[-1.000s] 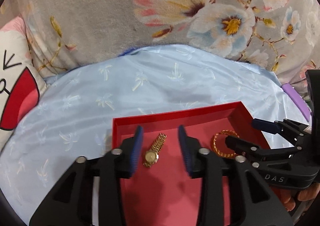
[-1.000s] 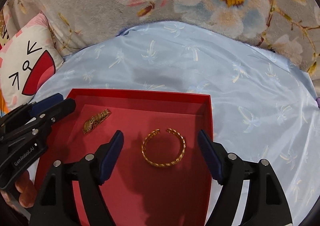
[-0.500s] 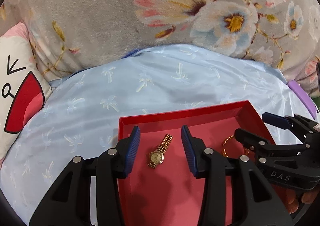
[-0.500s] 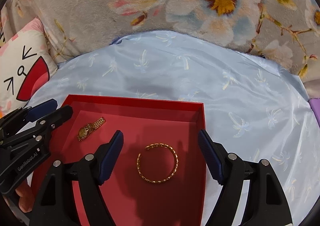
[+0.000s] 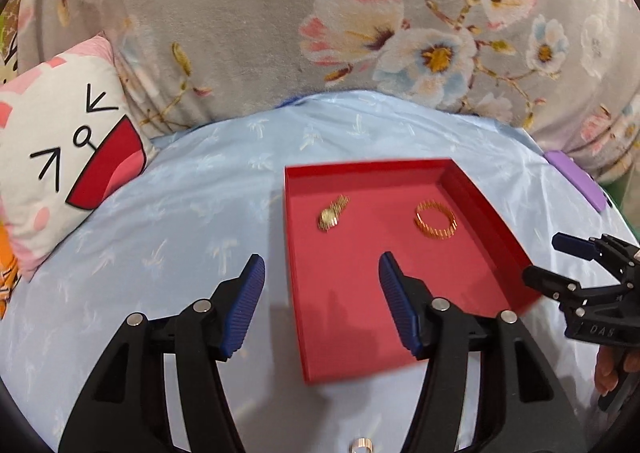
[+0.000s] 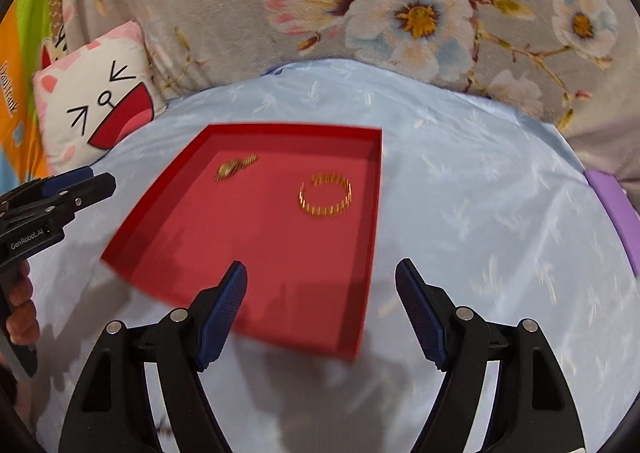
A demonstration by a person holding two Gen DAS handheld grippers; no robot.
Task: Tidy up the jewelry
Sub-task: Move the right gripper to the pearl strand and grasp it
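A red tray (image 5: 360,293) lies on the light blue cloth; it also shows in the right wrist view (image 6: 248,253). In it lie a gold watch (image 5: 333,213) on the left and a gold bangle (image 5: 435,220) on the right; the right wrist view shows the watch (image 6: 234,167) and the bangle (image 6: 326,195) too. My left gripper (image 5: 322,309) is open and empty, above the tray's near left edge. My right gripper (image 6: 322,313) is open and empty, above the tray's near right corner. Each gripper shows at the side of the other's view.
A cat-face pillow (image 5: 60,169) lies at the left. A grey floral blanket (image 5: 320,33) lies behind the blue cloth (image 5: 180,221). A purple object (image 5: 576,179) sits at the cloth's right edge.
Both grippers have drawn back and up from the tray, leaving the watch and bangle lying in it. My left gripper's jaws have opened wider.
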